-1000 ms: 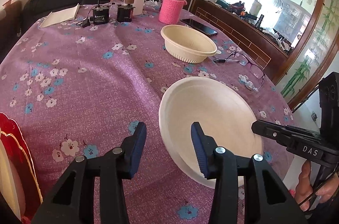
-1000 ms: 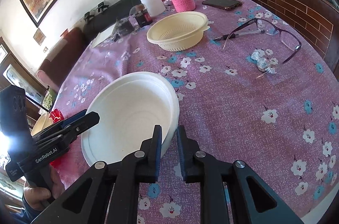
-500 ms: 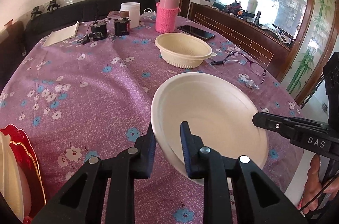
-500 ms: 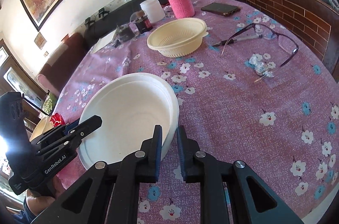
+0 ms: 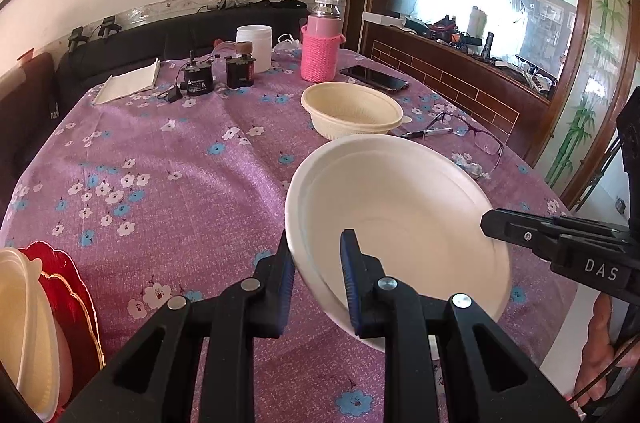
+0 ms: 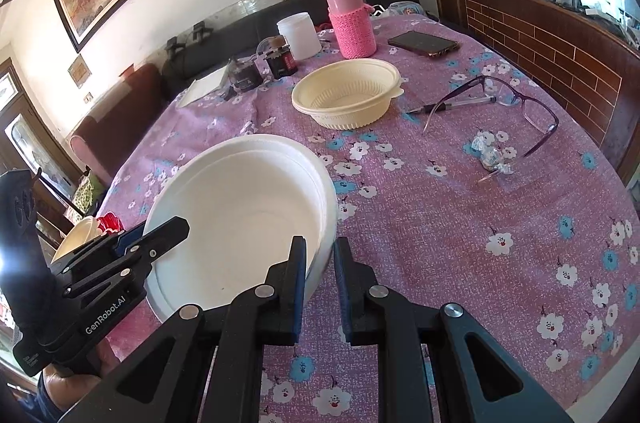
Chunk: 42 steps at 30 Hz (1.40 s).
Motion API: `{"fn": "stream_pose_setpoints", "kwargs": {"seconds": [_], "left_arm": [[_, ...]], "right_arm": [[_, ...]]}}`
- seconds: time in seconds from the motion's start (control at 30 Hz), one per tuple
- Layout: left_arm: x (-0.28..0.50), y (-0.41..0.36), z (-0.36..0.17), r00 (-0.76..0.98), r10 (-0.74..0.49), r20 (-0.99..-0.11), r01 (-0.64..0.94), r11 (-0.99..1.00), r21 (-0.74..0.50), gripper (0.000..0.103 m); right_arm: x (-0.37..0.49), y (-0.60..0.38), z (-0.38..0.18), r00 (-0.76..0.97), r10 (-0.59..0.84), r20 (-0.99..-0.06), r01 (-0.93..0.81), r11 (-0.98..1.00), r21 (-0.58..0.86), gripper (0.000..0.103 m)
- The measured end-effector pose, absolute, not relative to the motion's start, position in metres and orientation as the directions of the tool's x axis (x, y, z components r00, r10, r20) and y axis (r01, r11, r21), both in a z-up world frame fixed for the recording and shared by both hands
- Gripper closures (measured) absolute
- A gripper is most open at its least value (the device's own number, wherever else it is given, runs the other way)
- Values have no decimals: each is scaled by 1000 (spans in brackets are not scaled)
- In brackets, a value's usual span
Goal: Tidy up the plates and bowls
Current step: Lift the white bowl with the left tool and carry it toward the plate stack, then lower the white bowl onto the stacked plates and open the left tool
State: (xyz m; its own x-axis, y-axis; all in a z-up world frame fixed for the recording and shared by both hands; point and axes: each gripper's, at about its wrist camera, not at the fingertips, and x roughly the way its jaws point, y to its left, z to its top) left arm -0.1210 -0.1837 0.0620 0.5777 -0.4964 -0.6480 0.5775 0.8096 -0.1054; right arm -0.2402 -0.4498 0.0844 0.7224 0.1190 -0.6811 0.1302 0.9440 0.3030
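Left wrist view showed both grippers' fingers [image 5: 316, 281] clamped on the white plate [image 5: 400, 215], lifted; next, carrying it to the cream bowl [image 5: 352, 109] at upper centre.

A matt, smooth white foam bowl [image 5: 404, 219] is seen above a purple woven tablecloth [image 5: 168, 167] printed with flowers. Near the table's far edge, a ribbed cream plastic bowl [image 6: 346, 93], a glossy phone [image 6: 423, 43] and a metal-capped bottle in a pink knitted sleeve [image 6: 352, 23] are seen.
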Motion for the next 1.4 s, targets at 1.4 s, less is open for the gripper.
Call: {"fn": "stream_pose_setpoints", "kwargs": {"seconds": [1.4], "left_arm": [[-130, -121, 112, 684, -475, -554, 489, 862, -135, 81]], "right_arm": [[-236, -388, 142, 788, 89, -609, 9, 988, 155, 87]]}}
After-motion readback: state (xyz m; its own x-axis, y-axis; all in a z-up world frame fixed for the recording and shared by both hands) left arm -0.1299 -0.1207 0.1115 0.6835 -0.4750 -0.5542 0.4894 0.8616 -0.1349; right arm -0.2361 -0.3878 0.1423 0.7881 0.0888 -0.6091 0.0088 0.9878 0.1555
